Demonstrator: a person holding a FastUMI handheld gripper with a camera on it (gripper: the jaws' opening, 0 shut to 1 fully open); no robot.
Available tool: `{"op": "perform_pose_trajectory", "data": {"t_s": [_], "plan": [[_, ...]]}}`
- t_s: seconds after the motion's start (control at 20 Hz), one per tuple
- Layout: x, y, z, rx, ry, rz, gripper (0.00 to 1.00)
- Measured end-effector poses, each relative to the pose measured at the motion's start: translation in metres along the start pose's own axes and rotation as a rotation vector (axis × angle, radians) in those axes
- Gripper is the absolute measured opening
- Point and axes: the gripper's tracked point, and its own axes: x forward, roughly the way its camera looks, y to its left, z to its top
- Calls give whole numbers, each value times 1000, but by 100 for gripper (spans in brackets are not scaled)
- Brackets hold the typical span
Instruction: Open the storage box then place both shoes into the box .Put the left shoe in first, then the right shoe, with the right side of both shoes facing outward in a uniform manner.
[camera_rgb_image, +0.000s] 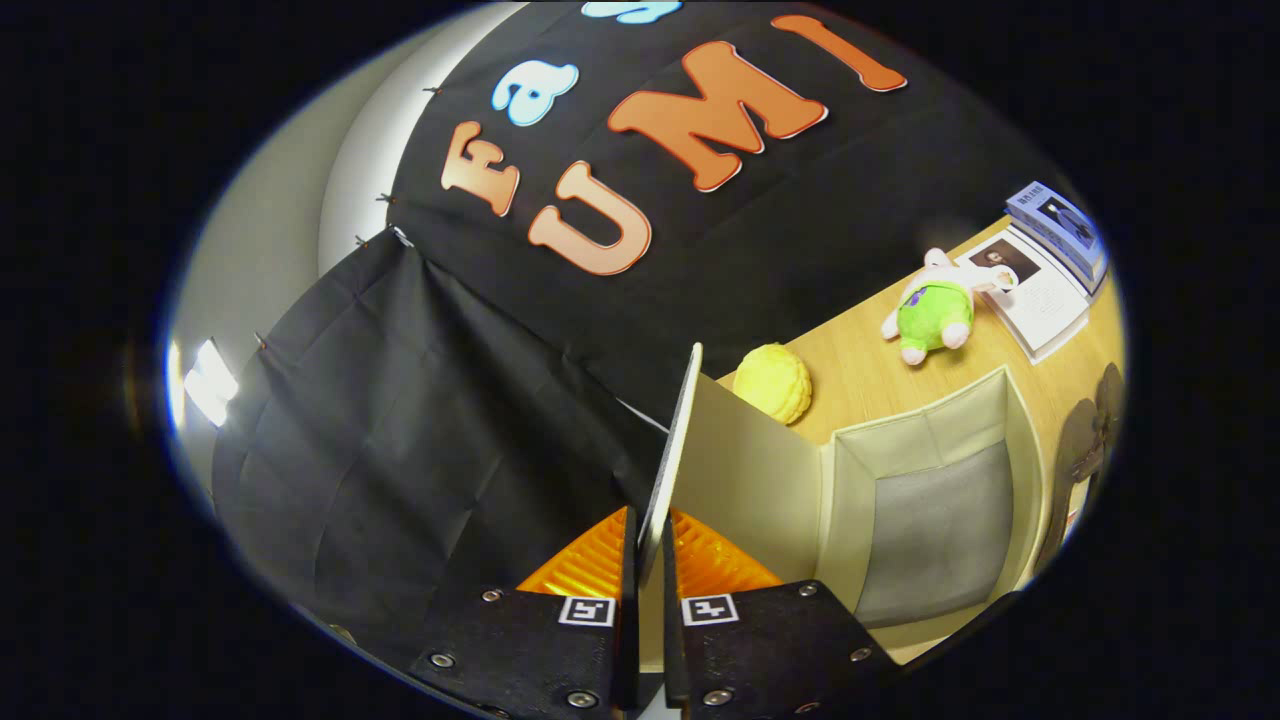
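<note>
The storage box (930, 440) stands open on the wooden table (860, 375), cream walls around a grey bottom with nothing inside it. Its lid (740, 470) is swung up and stands almost on edge, cream inner face turned toward the box. My gripper (648, 545) is shut on the lid's free edge, one finger on each face of the thin panel. The view is tilted, so the table slopes up to the right.
A yellow round plush (773, 382) lies on the table just behind the lid. Farther back sit a green and white plush toy (932, 310) and a stack of booklets (1050, 265). A dark shoe-like shape (1085, 440) shows beyond the box's far wall.
</note>
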Motion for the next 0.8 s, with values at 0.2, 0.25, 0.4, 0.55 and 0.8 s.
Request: {"op": "perform_pose_trajectory", "data": {"t_s": [0.2,0.25,0.4,0.55,0.8], "plan": [[9,-4,-12,-88,39,-38,52],[6,-9,-11,-98,33,-53,72],[-5,-27,-2,-110,3,-104,98],[-20,-44,14,-128,-44,-155,98],[-51,-81,42,-159,-116,-251,98]]}}
